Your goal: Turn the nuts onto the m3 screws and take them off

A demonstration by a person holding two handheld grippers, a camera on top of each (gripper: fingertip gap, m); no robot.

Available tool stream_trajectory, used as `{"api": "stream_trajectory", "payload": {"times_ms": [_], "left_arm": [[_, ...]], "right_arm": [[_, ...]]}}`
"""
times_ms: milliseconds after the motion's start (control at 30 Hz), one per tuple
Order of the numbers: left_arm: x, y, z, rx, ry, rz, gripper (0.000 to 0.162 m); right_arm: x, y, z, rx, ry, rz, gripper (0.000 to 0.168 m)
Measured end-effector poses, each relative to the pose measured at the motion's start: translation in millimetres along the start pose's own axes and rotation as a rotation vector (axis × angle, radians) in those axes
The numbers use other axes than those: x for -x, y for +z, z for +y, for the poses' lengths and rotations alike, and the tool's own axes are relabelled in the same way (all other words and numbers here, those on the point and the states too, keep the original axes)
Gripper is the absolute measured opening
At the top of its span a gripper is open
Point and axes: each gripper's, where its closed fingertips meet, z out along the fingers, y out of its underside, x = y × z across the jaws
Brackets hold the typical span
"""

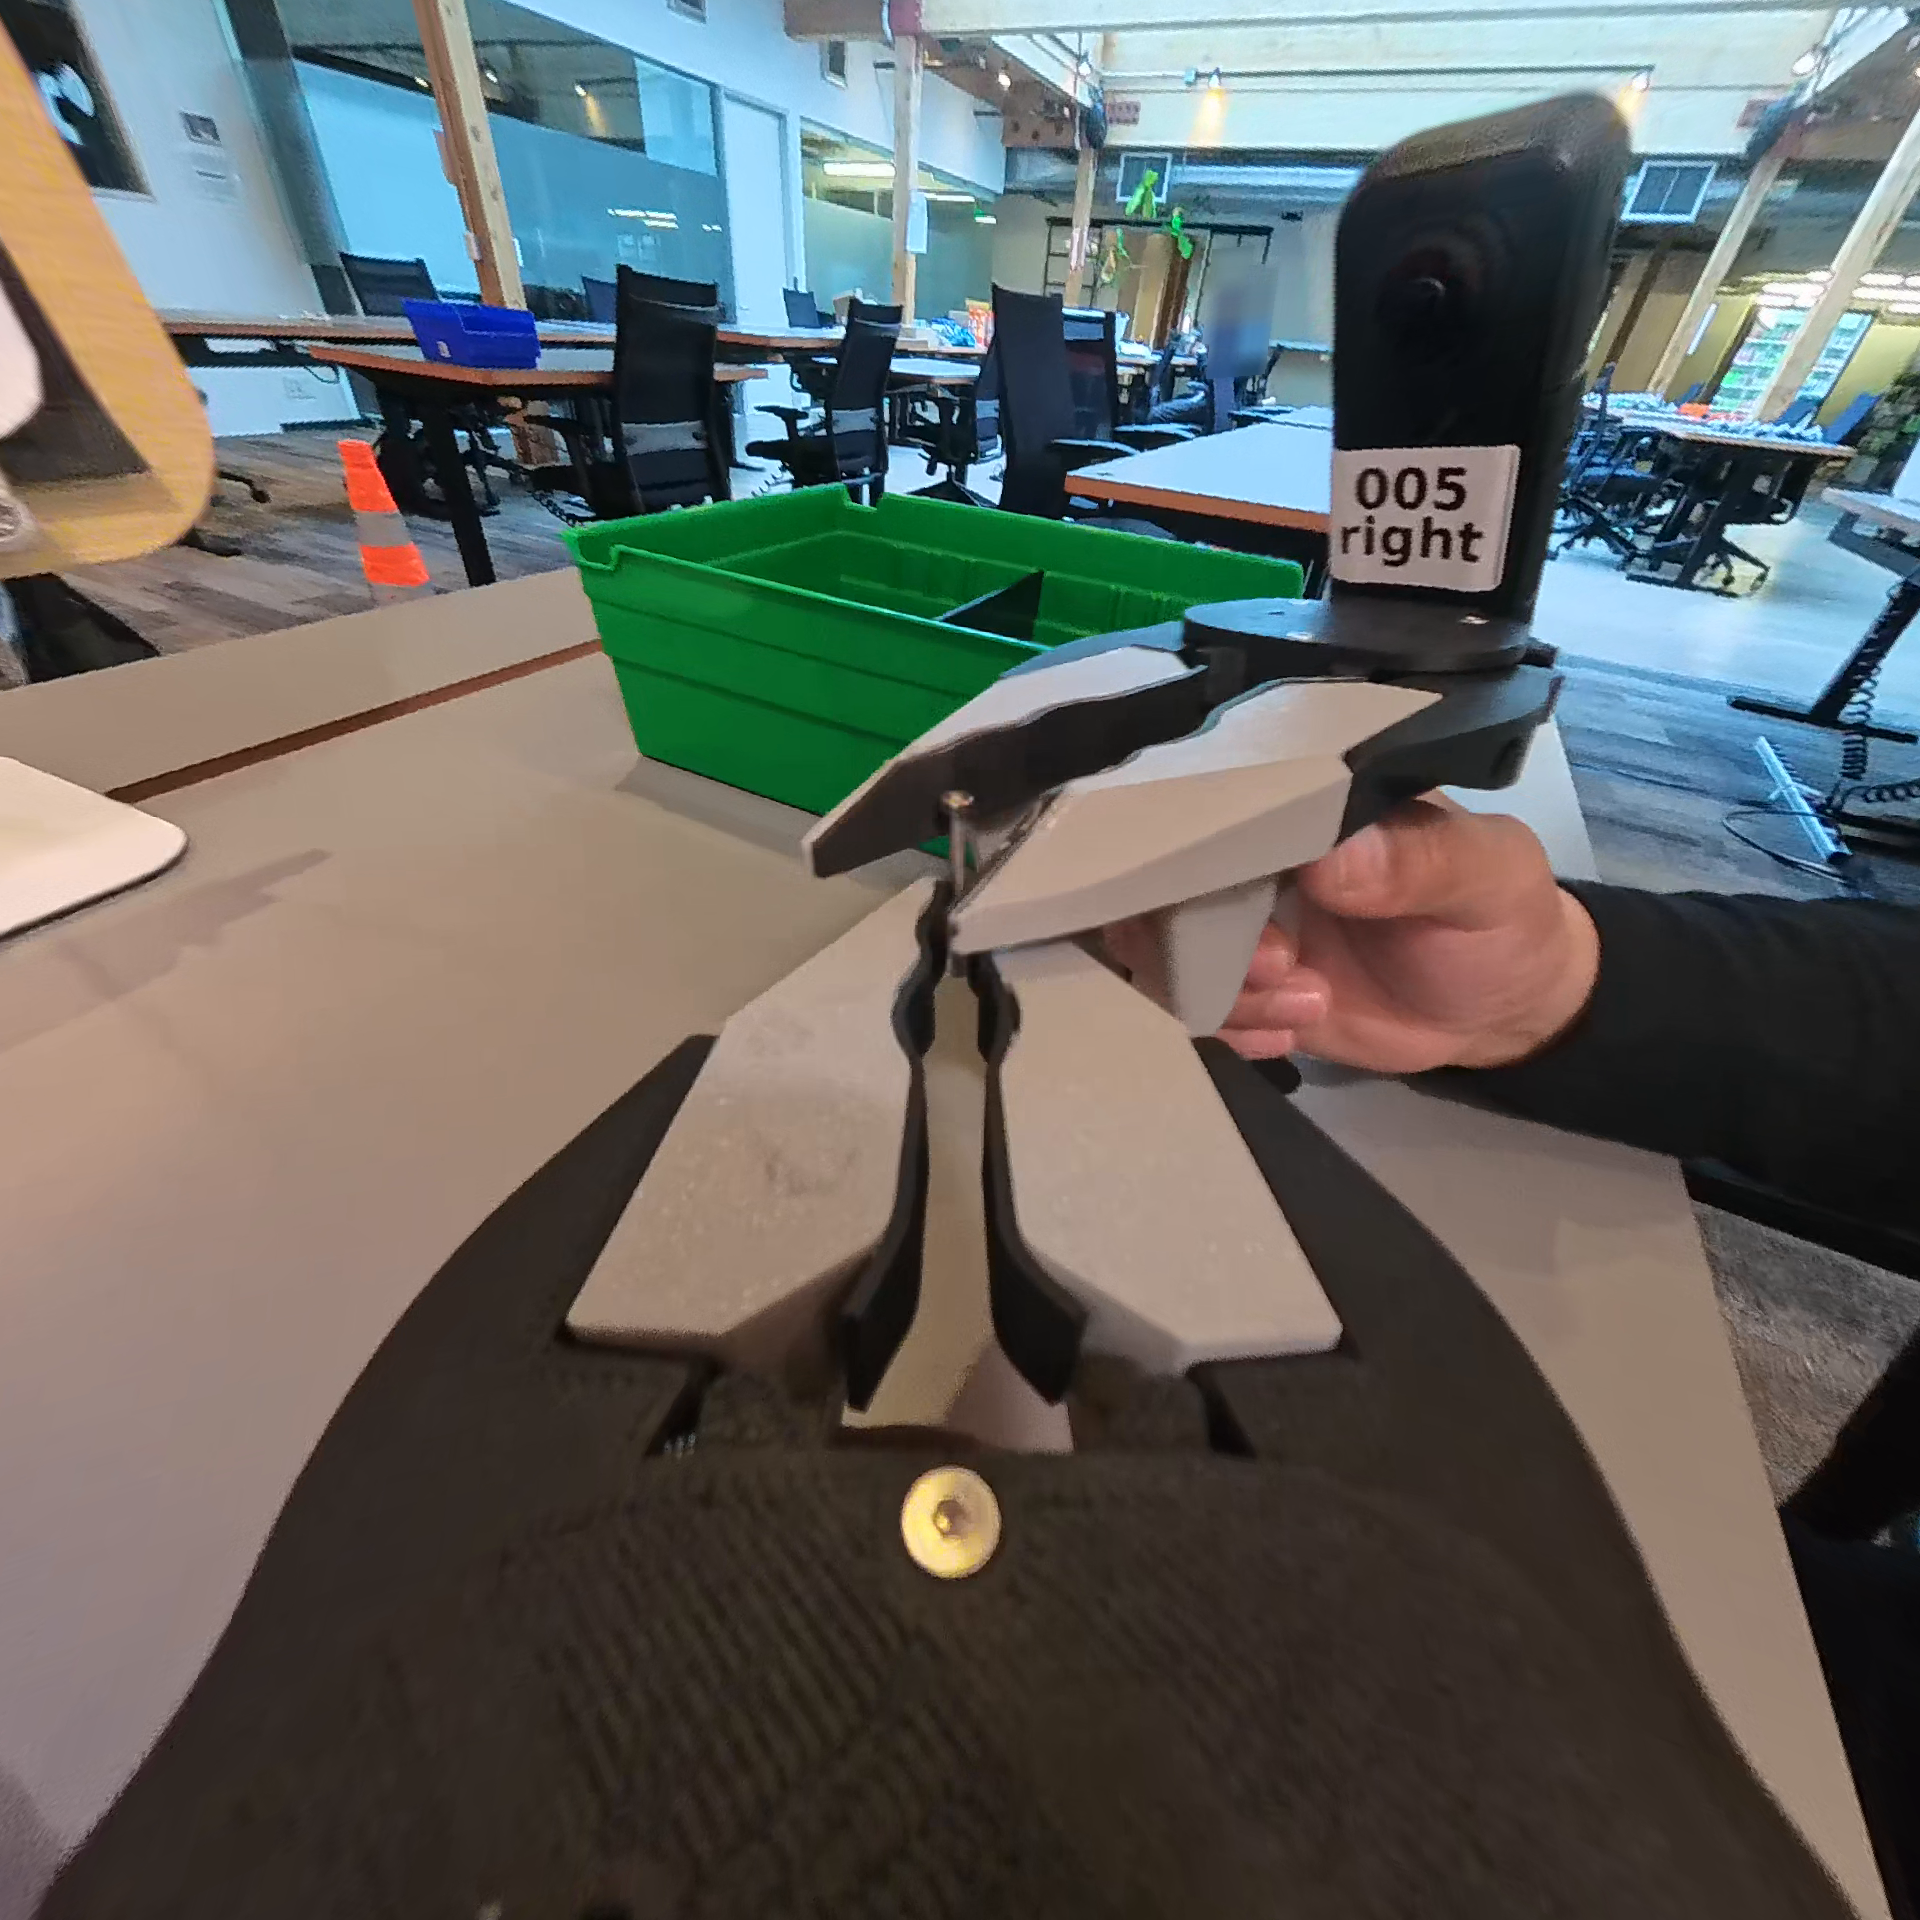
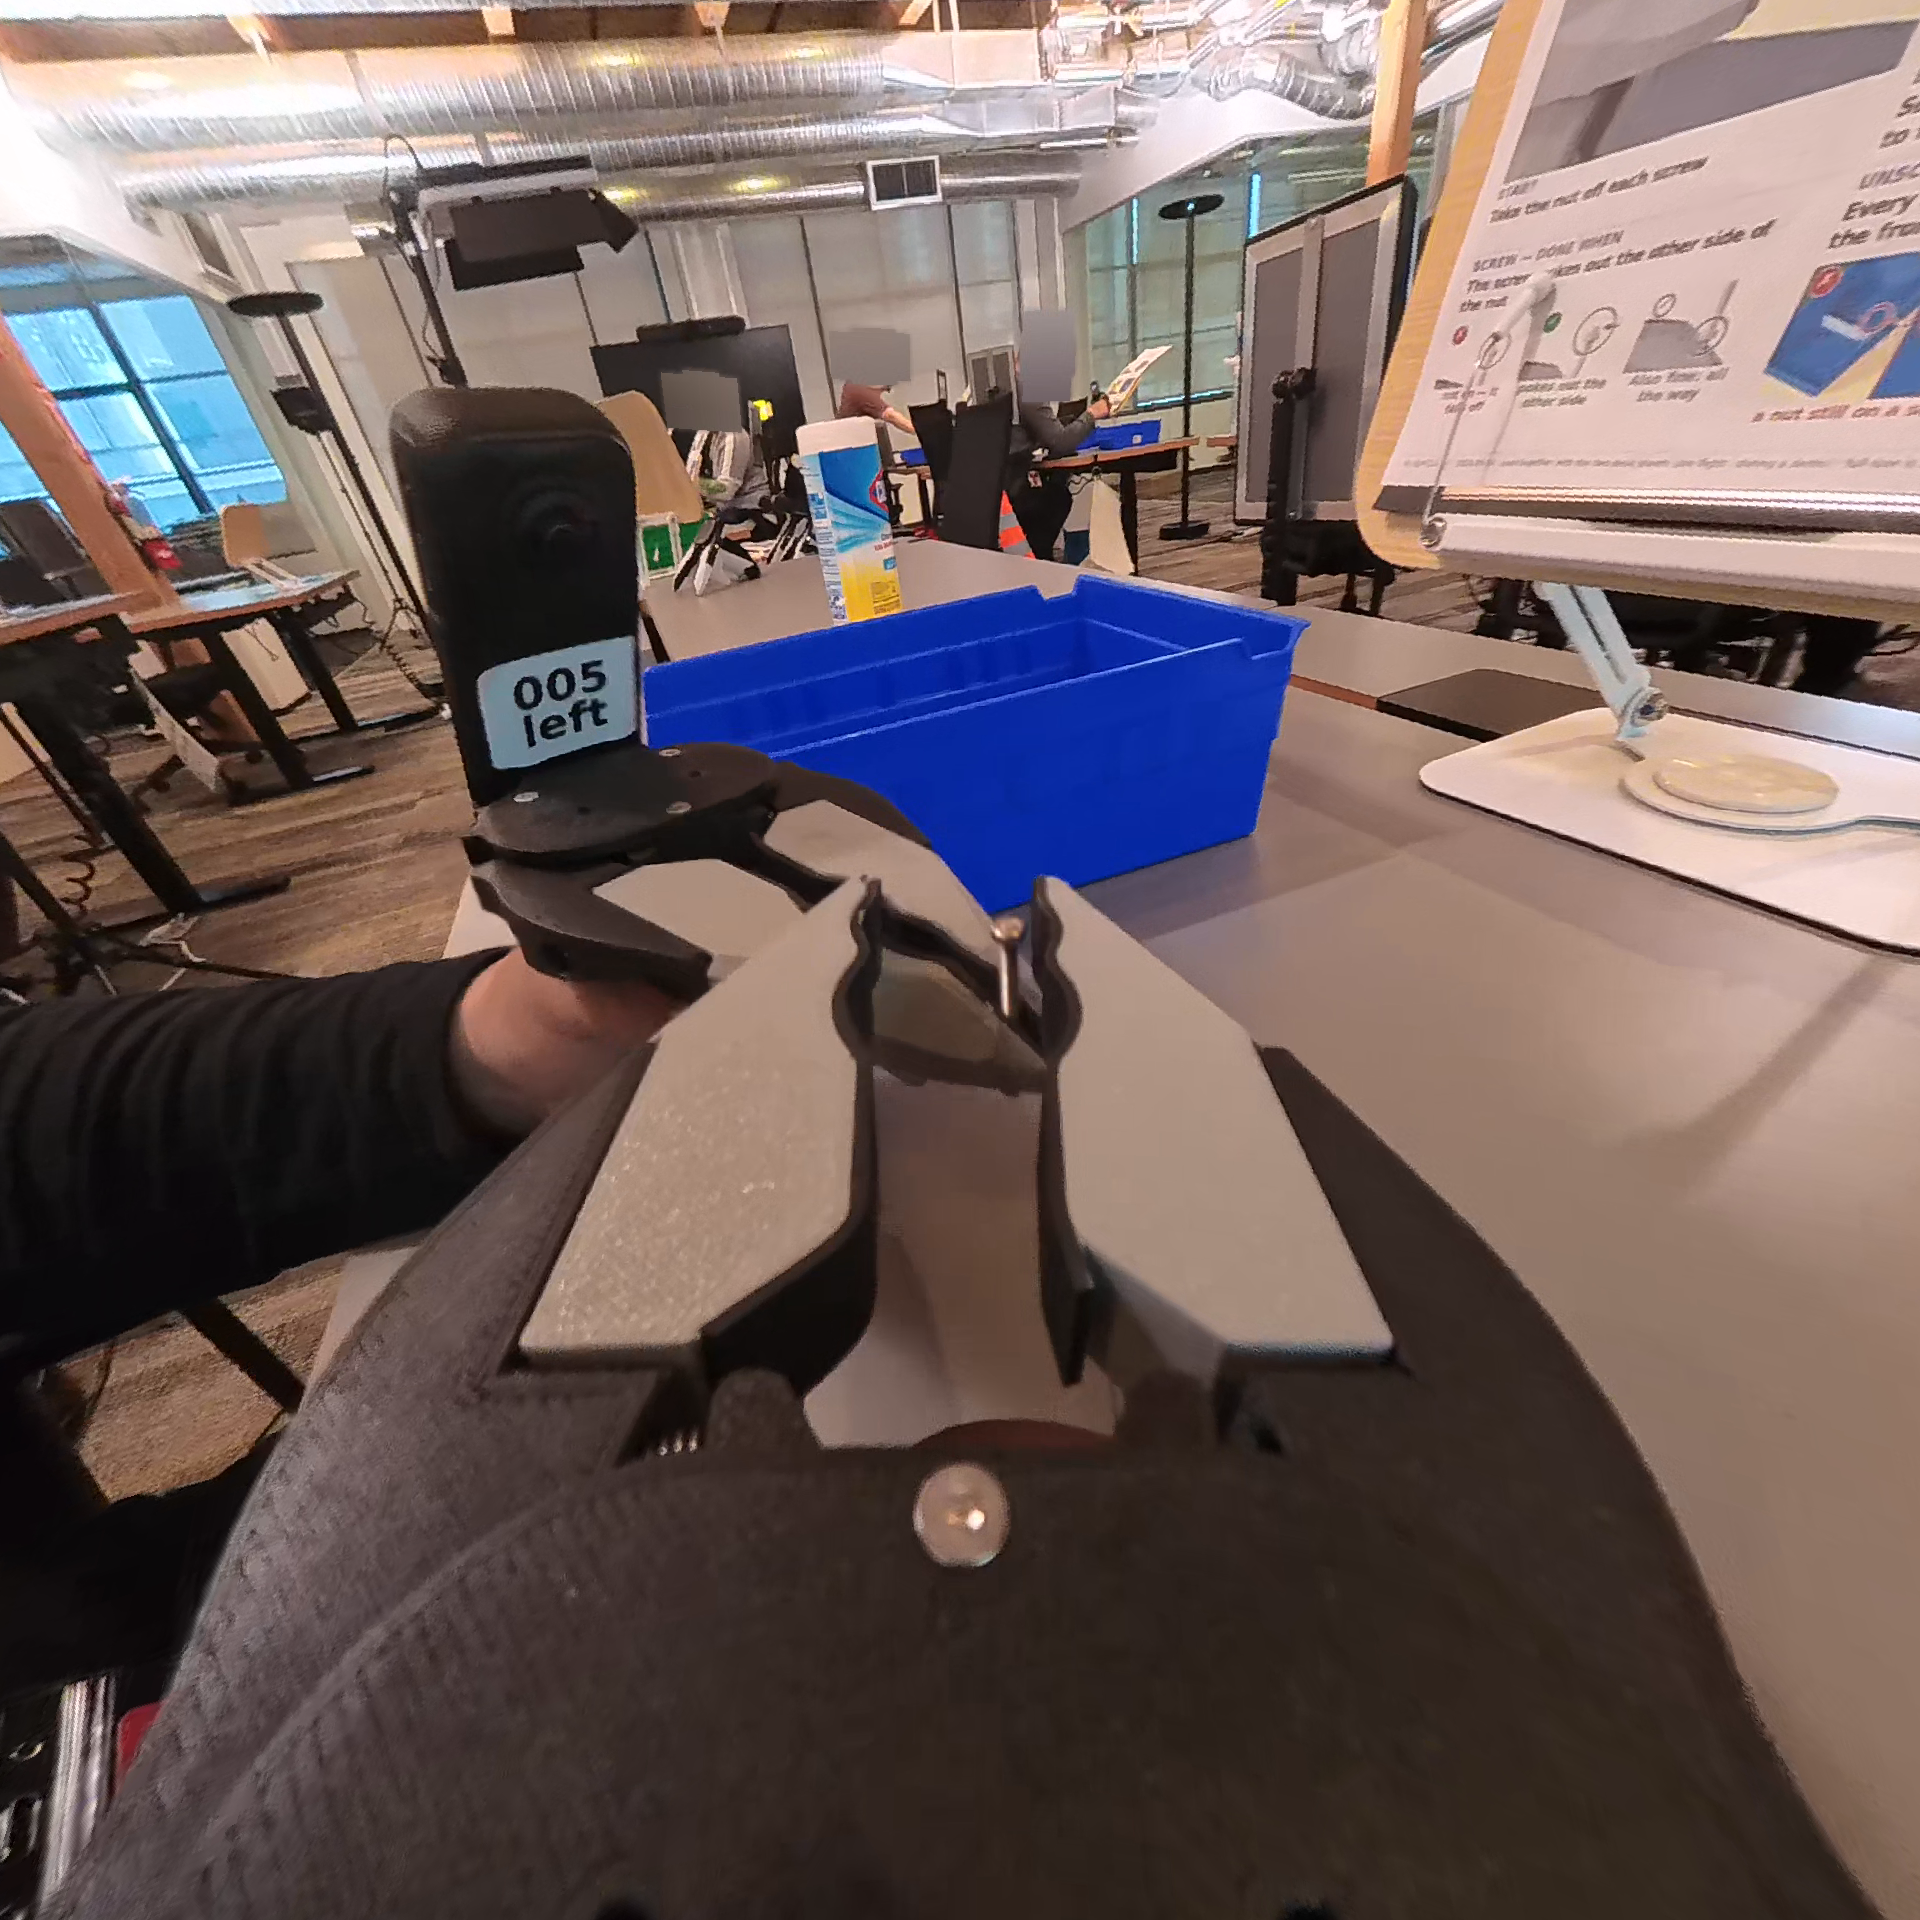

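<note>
In the left wrist view, the left gripper [image 1: 948, 940] is closed on the lower end of the upright screw [image 1: 958, 844]; the right gripper [image 1: 902, 871], with a white label on its camera, stands open around it, so a sideways knock could tilt the screw. In the right wrist view, the open right gripper [image 2: 956, 935] has the screw [image 2: 1008, 971] beside its right finger; no nut can be seen, and a printed instruction sheet [image 2: 1704, 239] stands behind the blue bin [image 2: 966, 769].

Your thin steel screw [image 1: 958, 847] shows only its head and upper shank; the lower end vanishes between the grey fingertips [image 1: 940, 935], so you cannot tell whether a nut sits there. In the right wrist view the same screw [image 2: 1006, 971] is partly masked. The green plastic bin [image 1: 790, 665] hides its floor behind its wall.
</note>
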Motion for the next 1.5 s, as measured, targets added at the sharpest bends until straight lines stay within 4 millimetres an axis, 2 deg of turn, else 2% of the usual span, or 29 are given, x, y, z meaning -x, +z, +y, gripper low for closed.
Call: {"api": "stream_trajectory", "payload": {"times_ms": [333, 867, 1100, 1500], "left_arm": [[14, -6, -6, -0.035, -0.024, -0.065, 0.0], [2, 1, 1, 0.008, -0.011, -0.009, 0.0], [5, 1, 2, 0.012, 0.01, -0.037, 0.0], [17, -2, 0, -0.01, -0.001, -0.105, 0.0]], "right_arm": [[-10, -8, -7, -0.029, -0.022, 0.061, 0.022], [-4, 1, 3, 0.027, -0.071, 0.062, 0.02], [-7, 0, 3, 0.039, -0.132, 0.111, 0.021], [-20, -15, -14, -0.029, -0.096, 0.159, 0.022]]}}
